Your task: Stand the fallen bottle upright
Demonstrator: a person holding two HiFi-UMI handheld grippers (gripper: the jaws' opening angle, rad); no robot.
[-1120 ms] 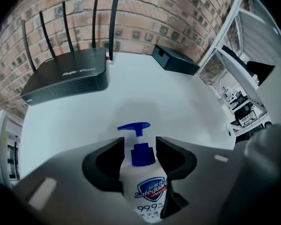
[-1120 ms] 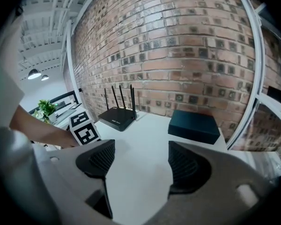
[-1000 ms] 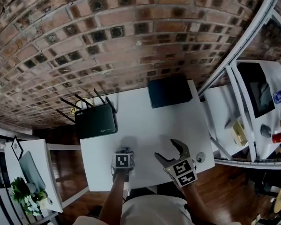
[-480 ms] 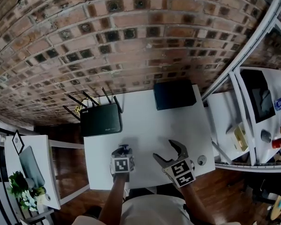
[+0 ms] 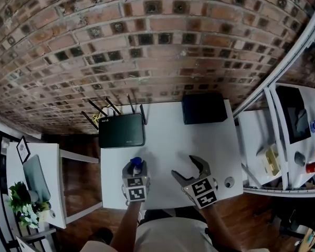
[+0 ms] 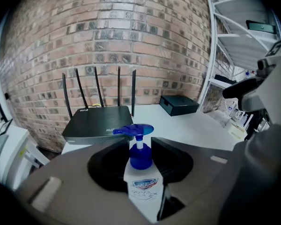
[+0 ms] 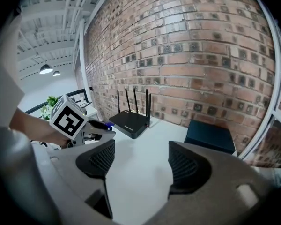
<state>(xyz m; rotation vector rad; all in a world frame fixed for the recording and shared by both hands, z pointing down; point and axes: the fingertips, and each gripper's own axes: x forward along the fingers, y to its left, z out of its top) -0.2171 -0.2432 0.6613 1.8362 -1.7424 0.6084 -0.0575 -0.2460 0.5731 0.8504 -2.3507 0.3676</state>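
Observation:
A white pump bottle (image 6: 141, 179) with a blue pump head (image 6: 135, 130) lies lengthwise between the jaws of my left gripper (image 6: 139, 145), which is shut on it. Its pump end points away, toward the router. In the head view the blue pump (image 5: 136, 164) shows just past the left gripper (image 5: 135, 169), near the front left of the white table (image 5: 168, 140). My right gripper (image 5: 185, 166) is to its right, open and holding nothing. The right gripper view shows its jaws (image 7: 138, 161) spread over bare table, with the left gripper's marker cube (image 7: 68, 116) at left.
A black router (image 5: 122, 131) with several antennas stands at the table's back left, a flat black box (image 5: 203, 108) at the back right. A small round object (image 5: 229, 182) lies near the front right corner. A brick wall runs behind; white shelving stands at the right.
The left gripper has risen and tipped up, and the bottle's blue pump, hidden before, now shows beyond its jaws. The right gripper has shifted only slightly.

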